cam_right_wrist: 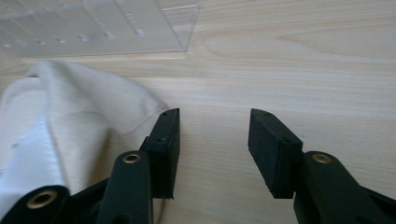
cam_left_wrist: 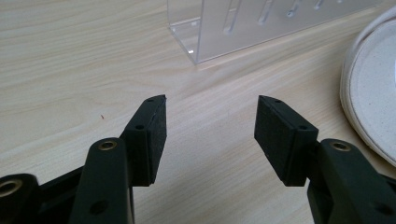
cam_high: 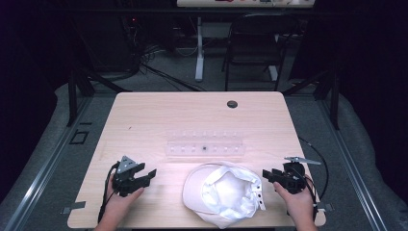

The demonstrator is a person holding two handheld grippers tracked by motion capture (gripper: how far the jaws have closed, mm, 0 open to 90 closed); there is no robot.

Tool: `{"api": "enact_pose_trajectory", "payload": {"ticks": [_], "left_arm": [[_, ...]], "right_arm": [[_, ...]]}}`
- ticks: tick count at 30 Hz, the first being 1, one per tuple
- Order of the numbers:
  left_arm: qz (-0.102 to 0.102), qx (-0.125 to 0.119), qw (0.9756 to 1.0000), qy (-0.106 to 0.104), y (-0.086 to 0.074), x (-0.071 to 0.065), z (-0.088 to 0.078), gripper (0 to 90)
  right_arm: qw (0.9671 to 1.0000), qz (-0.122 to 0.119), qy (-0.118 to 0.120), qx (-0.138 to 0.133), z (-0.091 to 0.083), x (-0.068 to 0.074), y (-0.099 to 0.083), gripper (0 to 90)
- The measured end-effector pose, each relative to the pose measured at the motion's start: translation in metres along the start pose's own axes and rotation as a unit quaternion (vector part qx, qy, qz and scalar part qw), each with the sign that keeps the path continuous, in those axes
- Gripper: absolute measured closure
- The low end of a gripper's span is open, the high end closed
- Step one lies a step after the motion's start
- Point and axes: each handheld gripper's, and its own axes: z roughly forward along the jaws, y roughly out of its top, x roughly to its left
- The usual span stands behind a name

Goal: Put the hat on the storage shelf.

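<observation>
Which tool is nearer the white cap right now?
Right. The right tool sits just beside the white cap, nearly touching its fabric edge; the left tool is farther off, with bare table between.

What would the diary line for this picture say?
left gripper: open, holds nothing | right gripper: open, beside white cap | cap: upside down on table | clear rack: behind cap

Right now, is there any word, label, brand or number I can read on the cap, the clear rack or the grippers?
None is readable. The white cap, the clear acrylic rack and both grippers, left and right, bear no legible text. The things on the far shelf are too small and blurred to read.
</observation>
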Motion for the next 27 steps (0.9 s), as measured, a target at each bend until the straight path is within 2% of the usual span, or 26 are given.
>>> {"api": "enact_pose_trajectory", "payload": {"ticks": [3, 4, 5, 7, 8, 12, 19, 24, 27], "left_arm": [[0.002, 0.005, 1.0, -0.002, 0.001, -0.001, 0.0, 44.1], [-0.001, 0.004, 1.0, -0.003, 0.001, -0.001, 0.0, 44.0], [0.003, 0.005, 1.0, -0.005, 0.001, -0.001, 0.0, 44.0], [0.002, 0.004, 1.0, -0.006, 0.002, -0.002, 0.0, 44.1], [0.006, 0.007, 0.9999, -0.008, 0.004, -0.003, 0.002, 44.1], [0.013, 0.008, 0.9998, -0.011, 0.007, -0.007, 0.007, 44.1], [0.023, 0.008, 0.9995, -0.018, 0.01, -0.012, 0.009, 44.1], [0.029, 0.009, 0.9994, -0.019, 0.009, -0.013, 0.011, 44.0], [0.035, 0.011, 0.9992, -0.019, 0.009, -0.014, 0.011, 44.1]], "right_arm": [[1.0, -0.003, -0.003, 0.006, -0.002, 0.002, 0.003, 51.1], [0.9998, -0.005, -0.001, 0.017, -0.004, 0.003, 0.006, 50.1], [0.9995, 0.001, 0.006, 0.032, -0.008, 0.003, 0.009, 50.0], [0.9993, 0.002, 0.008, 0.037, -0.009, 0.003, 0.011, 49.5], [0.9985, 0.004, 0.017, 0.052, -0.014, 0.002, 0.016, 48.5], [0.9961, 0.017, 0.034, 0.079, -0.025, 0.001, 0.025, 48.4], [0.9928, 0.035, 0.057, 0.099, -0.037, 0.004, 0.027, 46.6], [0.9921, 0.026, 0.054, 0.11, -0.039, 0.008, 0.026, 46.1], [0.9907, 0.024, 0.061, 0.119, -0.04, 0.01, 0.026, 45.5]]}}
